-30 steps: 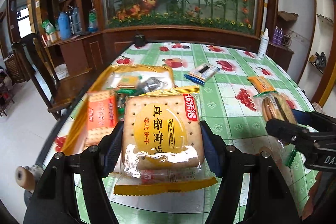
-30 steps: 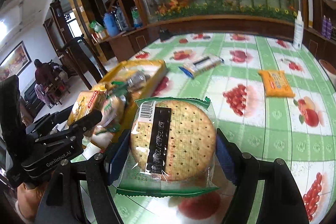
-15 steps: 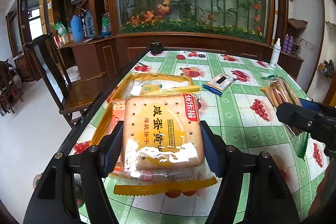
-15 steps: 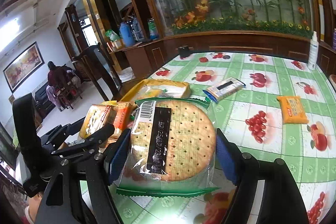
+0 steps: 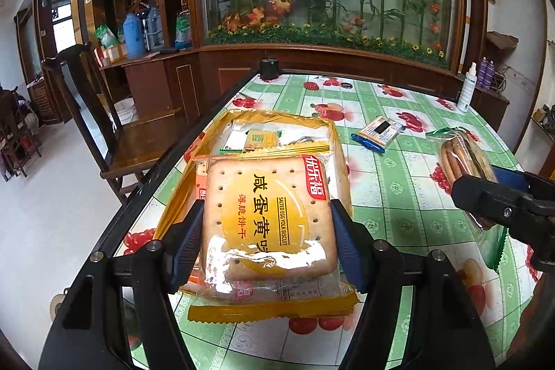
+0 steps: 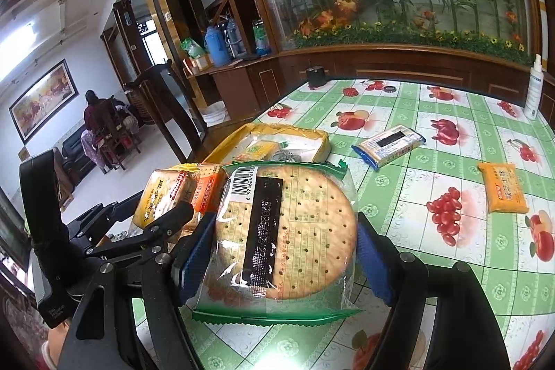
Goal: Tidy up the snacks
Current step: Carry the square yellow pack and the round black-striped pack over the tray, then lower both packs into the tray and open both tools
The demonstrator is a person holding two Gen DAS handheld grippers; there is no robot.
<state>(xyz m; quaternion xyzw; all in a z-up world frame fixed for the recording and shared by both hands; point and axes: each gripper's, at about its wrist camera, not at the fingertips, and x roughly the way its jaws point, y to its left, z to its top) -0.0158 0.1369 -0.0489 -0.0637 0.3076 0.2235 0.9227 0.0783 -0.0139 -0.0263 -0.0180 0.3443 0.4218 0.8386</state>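
Observation:
My left gripper (image 5: 267, 231) is shut on a yellow pack of square salted egg yolk biscuits (image 5: 267, 217), held above the near end of a yellow tray (image 5: 333, 134) that holds several snack packs. My right gripper (image 6: 286, 252) is shut on a green pack of round crackers (image 6: 284, 231), held above the table to the right of the tray (image 6: 321, 141). The round pack also shows in the left wrist view (image 5: 464, 158), and the left gripper's pack in the right wrist view (image 6: 163, 193).
A blue-edged snack pack (image 5: 380, 129) (image 6: 390, 144) and an orange pack (image 6: 503, 191) lie on the green fruit-print tablecloth (image 6: 451, 169). A white spray bottle (image 6: 534, 89) stands at the far right. A wooden chair (image 5: 104, 113) stands left of the table edge.
Both grippers have risen and drawn back from the tray with their packs still held. The tray and the table now look farther away.

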